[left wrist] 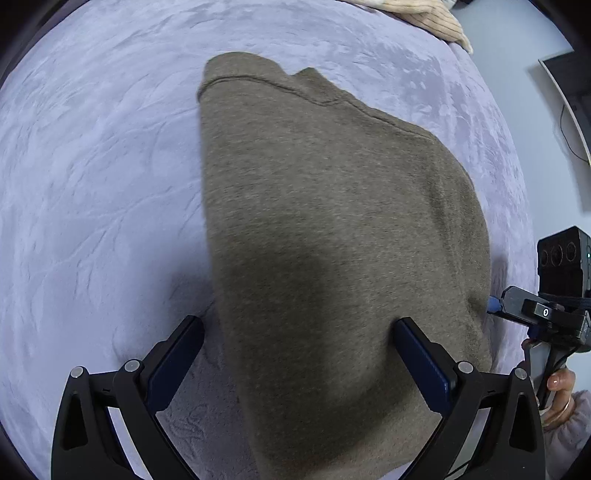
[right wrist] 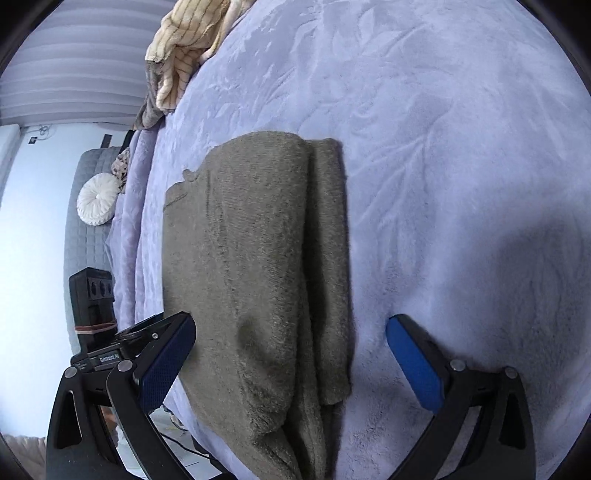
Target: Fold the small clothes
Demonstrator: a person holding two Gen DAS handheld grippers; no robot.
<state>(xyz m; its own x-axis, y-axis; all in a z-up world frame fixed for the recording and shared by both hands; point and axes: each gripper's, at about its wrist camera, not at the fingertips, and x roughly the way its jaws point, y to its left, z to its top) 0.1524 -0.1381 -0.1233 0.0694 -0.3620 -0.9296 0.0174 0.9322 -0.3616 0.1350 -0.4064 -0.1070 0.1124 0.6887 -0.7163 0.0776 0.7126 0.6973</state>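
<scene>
A brown fuzzy garment (left wrist: pixel 332 229) lies folded lengthwise on the lavender bed cover (left wrist: pixel 92 184). My left gripper (left wrist: pixel 299 325) is open, its fingers straddling the garment's near end, empty. In the right wrist view the same garment (right wrist: pixel 258 266) lies as a long folded strip with a doubled edge on its right. My right gripper (right wrist: pixel 290 325) is open over the garment's near end and holds nothing. The right gripper also shows at the right edge of the left wrist view (left wrist: pixel 495 306), at the garment's side.
A cream striped cloth (right wrist: pixel 184 48) is bunched at the far edge of the bed, also in the left wrist view (left wrist: pixel 432 18). The bed edge (right wrist: pixel 147 221) runs on the left, with a grey quilted seat and a white round cushion (right wrist: pixel 96 201) beyond.
</scene>
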